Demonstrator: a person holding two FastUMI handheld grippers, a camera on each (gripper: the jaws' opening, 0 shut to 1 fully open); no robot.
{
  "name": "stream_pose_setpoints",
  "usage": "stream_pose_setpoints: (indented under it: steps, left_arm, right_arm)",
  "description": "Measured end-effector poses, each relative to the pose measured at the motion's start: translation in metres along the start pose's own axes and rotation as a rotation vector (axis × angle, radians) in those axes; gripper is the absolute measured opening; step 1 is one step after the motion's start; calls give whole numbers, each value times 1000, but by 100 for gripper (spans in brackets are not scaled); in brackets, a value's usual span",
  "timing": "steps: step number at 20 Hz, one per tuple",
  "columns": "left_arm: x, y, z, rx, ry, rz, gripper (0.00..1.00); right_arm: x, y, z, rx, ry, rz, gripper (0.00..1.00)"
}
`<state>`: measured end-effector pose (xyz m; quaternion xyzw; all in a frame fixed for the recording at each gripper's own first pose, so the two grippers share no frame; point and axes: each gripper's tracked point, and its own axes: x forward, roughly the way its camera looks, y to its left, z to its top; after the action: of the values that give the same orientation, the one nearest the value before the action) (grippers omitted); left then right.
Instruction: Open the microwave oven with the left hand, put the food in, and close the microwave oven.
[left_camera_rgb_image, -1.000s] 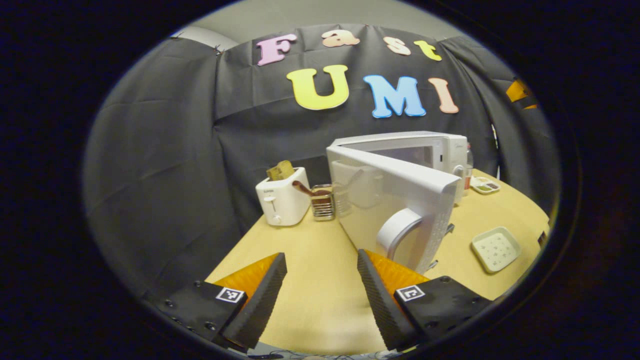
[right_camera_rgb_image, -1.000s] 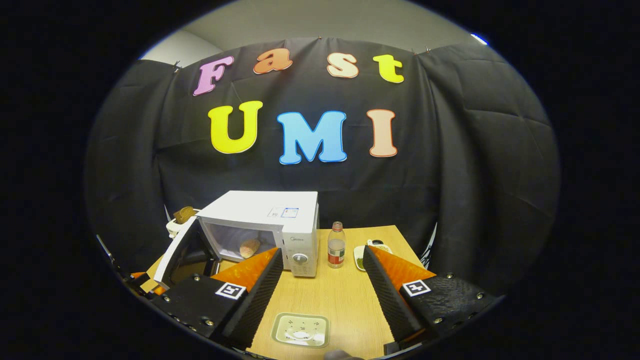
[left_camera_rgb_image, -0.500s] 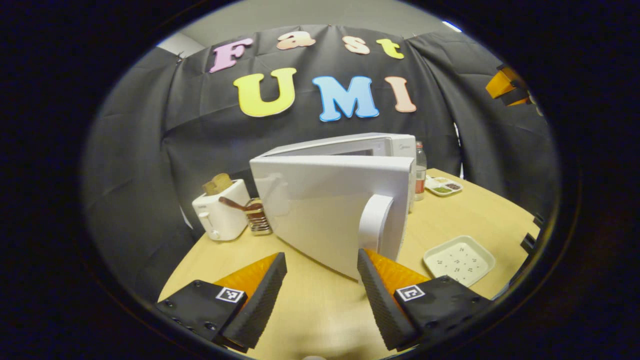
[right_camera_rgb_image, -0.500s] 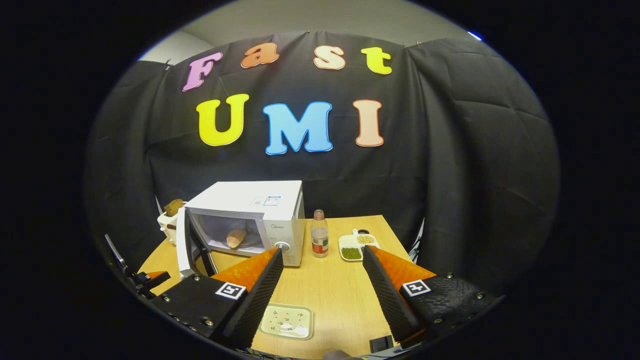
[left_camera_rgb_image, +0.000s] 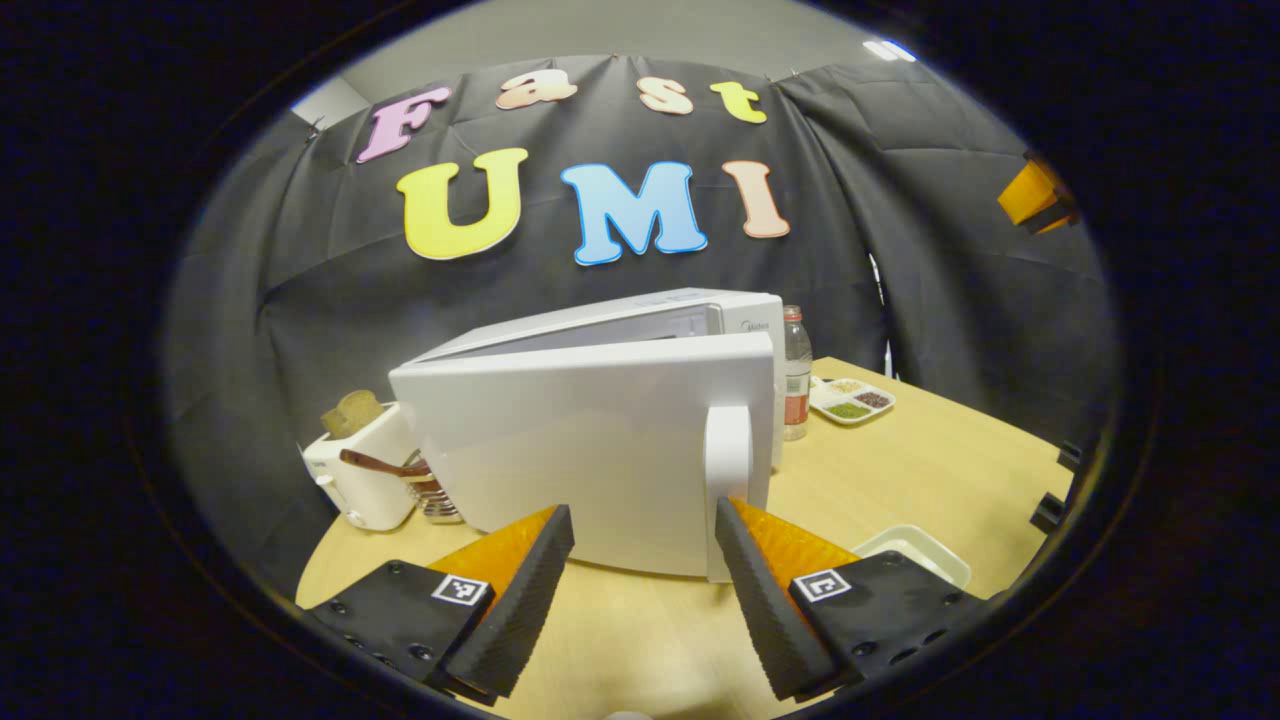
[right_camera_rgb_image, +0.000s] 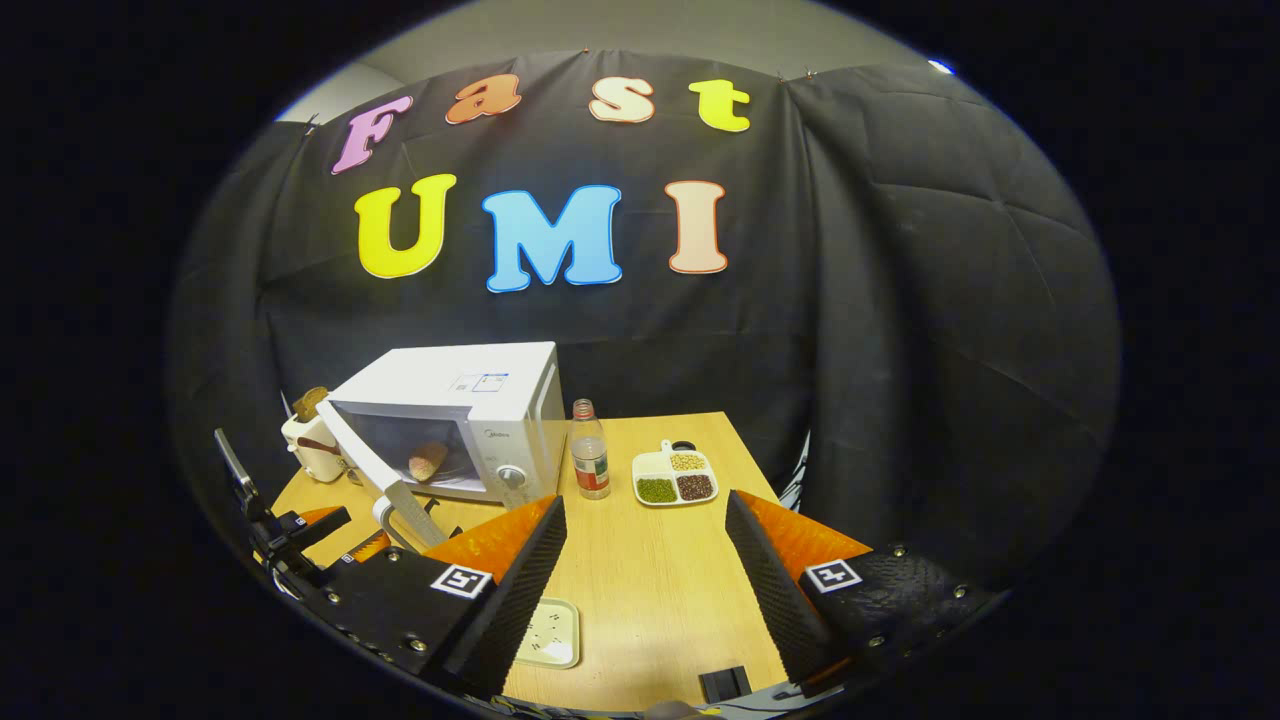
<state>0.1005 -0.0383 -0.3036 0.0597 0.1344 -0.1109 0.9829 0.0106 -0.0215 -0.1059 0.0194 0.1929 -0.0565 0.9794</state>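
Left gripper view, left claw (left_camera_rgb_image: 640, 570) spread wide, empty, facing microwave door (left_camera_rgb_image: 590, 450)

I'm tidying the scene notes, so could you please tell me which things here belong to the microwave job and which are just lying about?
Part of the job:
microwave oven
its half-open door
door handle
food inside
left gripper

Lying about:
toaster
bottle
divided snack tray
empty square dish

Black cloth wall (right_camera_rgb_image: 900, 330) hangs behind a light wooden table (right_camera_rgb_image: 650, 570), pale ceiling (right_camera_rgb_image: 640, 30) above.
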Motion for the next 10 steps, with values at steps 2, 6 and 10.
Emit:
stream_pose_setpoints:
  steps: [2, 6, 10]
  left_arm:
    - [15, -6, 9, 9, -13, -7, 95]
    - [51, -17, 19, -12, -24, -30, 95]
    - [86, -17, 21, -37, -10, -20, 95]
  right_arm:
    - [5, -6, 1, 5, 8, -13, 98]
    - [15, -14, 2, 25, 26, -22, 98]
    - [21, -21, 4, 30, 21, -43, 98]
